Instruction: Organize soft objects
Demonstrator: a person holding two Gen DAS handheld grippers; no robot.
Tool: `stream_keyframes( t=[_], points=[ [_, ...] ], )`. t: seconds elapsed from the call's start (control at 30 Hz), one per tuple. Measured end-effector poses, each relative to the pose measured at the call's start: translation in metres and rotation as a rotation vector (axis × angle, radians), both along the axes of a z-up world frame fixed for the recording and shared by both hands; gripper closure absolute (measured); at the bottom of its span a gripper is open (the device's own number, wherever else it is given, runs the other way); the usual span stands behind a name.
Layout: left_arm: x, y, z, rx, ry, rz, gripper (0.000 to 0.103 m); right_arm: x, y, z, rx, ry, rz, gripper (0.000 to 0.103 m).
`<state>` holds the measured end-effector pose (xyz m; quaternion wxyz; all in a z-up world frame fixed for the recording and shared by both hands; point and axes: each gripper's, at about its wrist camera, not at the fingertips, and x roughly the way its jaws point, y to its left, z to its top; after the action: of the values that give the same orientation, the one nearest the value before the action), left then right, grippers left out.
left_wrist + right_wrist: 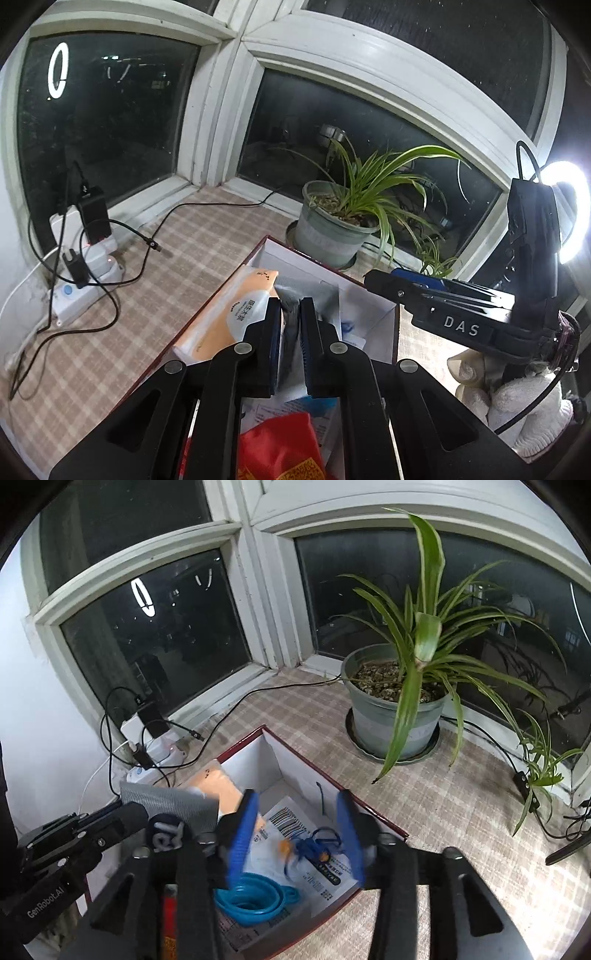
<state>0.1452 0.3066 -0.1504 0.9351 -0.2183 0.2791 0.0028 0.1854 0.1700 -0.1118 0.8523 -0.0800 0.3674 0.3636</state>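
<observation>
We are holding a grey foil sachet (295, 295) pinched in the left gripper (290, 347) over the open box (369, 808), its long axis running away from the fingers toward the orange tissue pack (225, 314). Our right gripper (295, 834) is hanging beside it with fingers parted and empty, directly above the blue cord tangle (314, 845) and the coiled blue ring (255, 897) on the box floor, so we are judging it the nearer hand to those.

Two black handheld grippers with blue finger pads, one held in a white glove.

The left gripper (290, 343) has matte black linkage arms with round silver screw heads and dark blue ribbed pads; seen from the right wrist view, its side carries white "GenRobot.AI" lettering. The right gripper (295, 834) has the same black arms and brighter blue pads, and a white "DAS" label shows on its body. A white knitted glove (517, 406) covers the hand there, with a thin black cable alongside.
</observation>
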Motion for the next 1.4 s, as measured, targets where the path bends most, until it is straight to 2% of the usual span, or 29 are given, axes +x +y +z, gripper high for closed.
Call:
stream_keyframes(
  t=[0.03,0.1,0.33,0.43,0.57,0.6,0.73,0.83,0.97,1.4],
  points=[
    [0.002,0.000,-0.001,0.001,0.003,-0.004,0.089,0.001,-0.002,0.000,0.006,0.003,-0.005,0.058],
    [0.005,-0.001,-0.002,-0.005,0.013,-0.006,0.075,0.002,-0.005,0.001,0.013,0.009,-0.011,0.058],
    [0.003,-0.001,-0.001,-0.007,0.019,0.009,0.072,-0.001,-0.016,0.010,0.037,-0.004,-0.038,0.057],
    [-0.003,0.000,0.000,-0.005,0.012,0.014,0.064,-0.005,-0.021,0.013,0.043,-0.007,-0.042,0.052],
    [-0.012,0.002,0.003,-0.004,0.012,0.029,0.056,-0.013,-0.026,0.016,0.043,-0.013,-0.041,0.050],
    [-0.014,0.003,0.004,-0.003,0.012,0.031,0.050,-0.015,-0.027,0.016,0.042,-0.014,-0.040,0.050],
    [-0.027,0.003,0.007,0.013,-0.001,0.037,0.038,-0.027,-0.032,0.020,0.045,-0.028,-0.043,0.031],
    [-0.036,0.003,0.011,0.025,-0.004,0.044,0.026,-0.036,-0.035,0.023,0.042,-0.040,-0.040,0.027],
    [-0.048,0.003,0.015,0.040,0.014,0.058,0.024,-0.050,-0.039,0.027,0.029,-0.055,-0.032,0.023],
    [-0.106,-0.002,0.023,0.053,0.046,0.126,0.024,-0.118,-0.069,0.030,0.036,-0.105,0.000,0.023]
  ],
)
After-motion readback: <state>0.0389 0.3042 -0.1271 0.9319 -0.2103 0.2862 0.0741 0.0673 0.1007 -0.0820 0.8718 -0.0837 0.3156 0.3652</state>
